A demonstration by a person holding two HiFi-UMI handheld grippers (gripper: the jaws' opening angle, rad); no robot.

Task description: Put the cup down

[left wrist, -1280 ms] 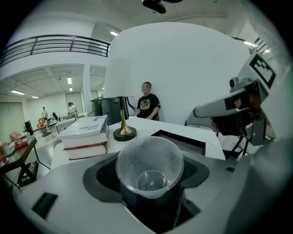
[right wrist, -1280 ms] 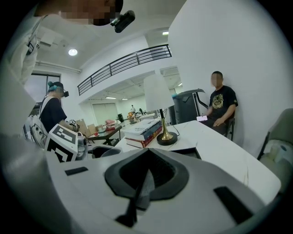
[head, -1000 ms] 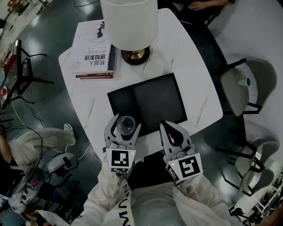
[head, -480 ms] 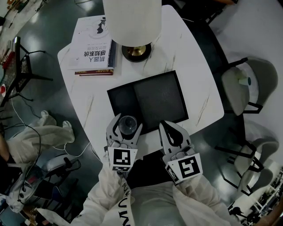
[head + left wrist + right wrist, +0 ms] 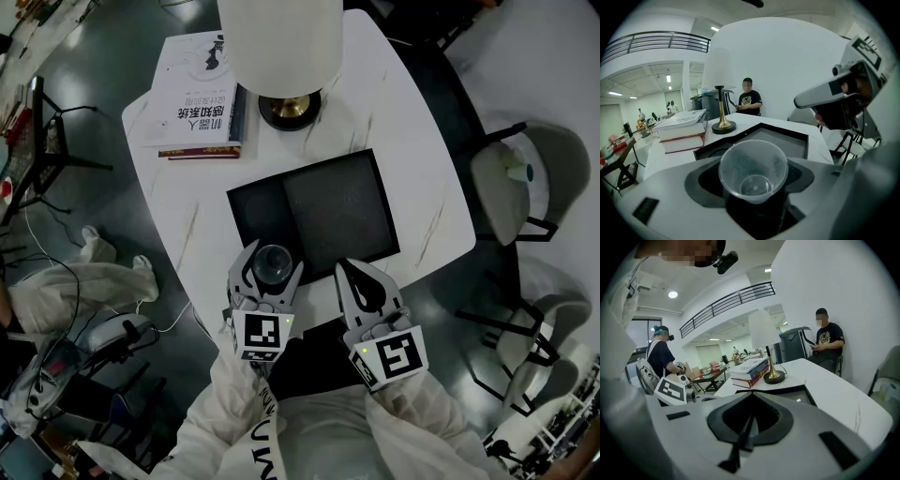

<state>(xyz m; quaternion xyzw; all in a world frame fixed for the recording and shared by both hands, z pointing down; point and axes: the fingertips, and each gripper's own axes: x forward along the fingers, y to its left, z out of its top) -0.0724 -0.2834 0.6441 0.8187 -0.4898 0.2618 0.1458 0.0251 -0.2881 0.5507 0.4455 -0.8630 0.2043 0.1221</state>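
A clear plastic cup (image 5: 272,264) stands upright between the jaws of my left gripper (image 5: 272,270), which is shut on it. The cup is over the near edge of the white table (image 5: 412,159), just before the near left corner of a black tray (image 5: 314,211). Whether its base touches the table I cannot tell. In the left gripper view the empty cup (image 5: 753,169) fills the gap of the left gripper (image 5: 753,187). My right gripper (image 5: 360,281) is beside it on the right, shut and empty. In its own view the right gripper (image 5: 743,432) shows its jaws meeting.
A lamp with a white shade (image 5: 281,42) and brass base (image 5: 289,108) stands at the far side, with stacked books (image 5: 192,103) to its left. Chairs (image 5: 520,183) stand right of the table. A person's legs (image 5: 66,291) are on the floor at the left.
The left gripper with the cup has shifted only slightly. The right gripper has stayed put. The legs on the floor at the left have moved.
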